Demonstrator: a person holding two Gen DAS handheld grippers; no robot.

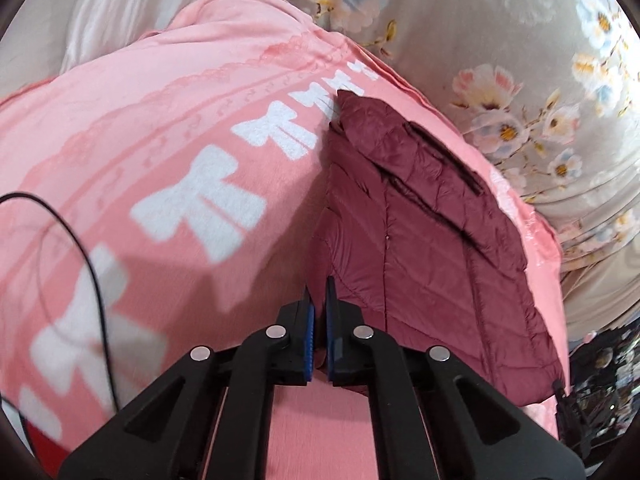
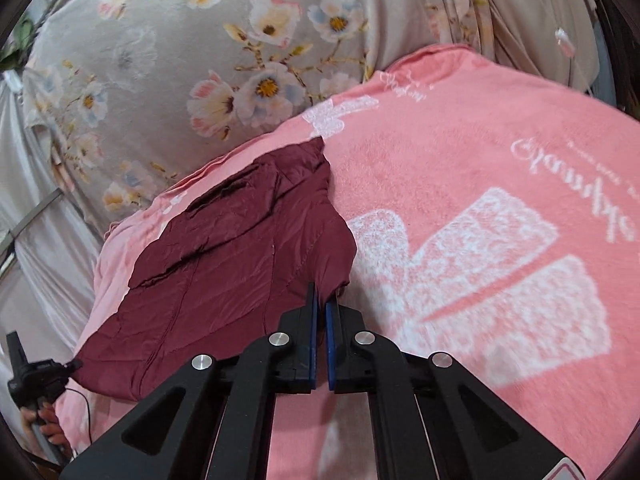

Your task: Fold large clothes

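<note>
A maroon quilted jacket (image 1: pixel 432 248) lies folded on a pink blanket (image 1: pixel 160 140). It also shows in the right wrist view (image 2: pixel 232 252), left of centre on the pink blanket (image 2: pixel 480 184). My left gripper (image 1: pixel 319 292) is shut on the jacket's near left edge. My right gripper (image 2: pixel 321 300) is shut on the jacket's near right corner. Both hold the fabric low over the blanket.
The pink blanket carries white bow prints (image 1: pixel 200 204) and lies on a grey floral bedspread (image 2: pixel 180 60). A black cable (image 1: pixel 80 248) runs over the blanket at the left. A hand holding the other gripper's handle (image 2: pixel 32 372) shows at the lower left of the right wrist view.
</note>
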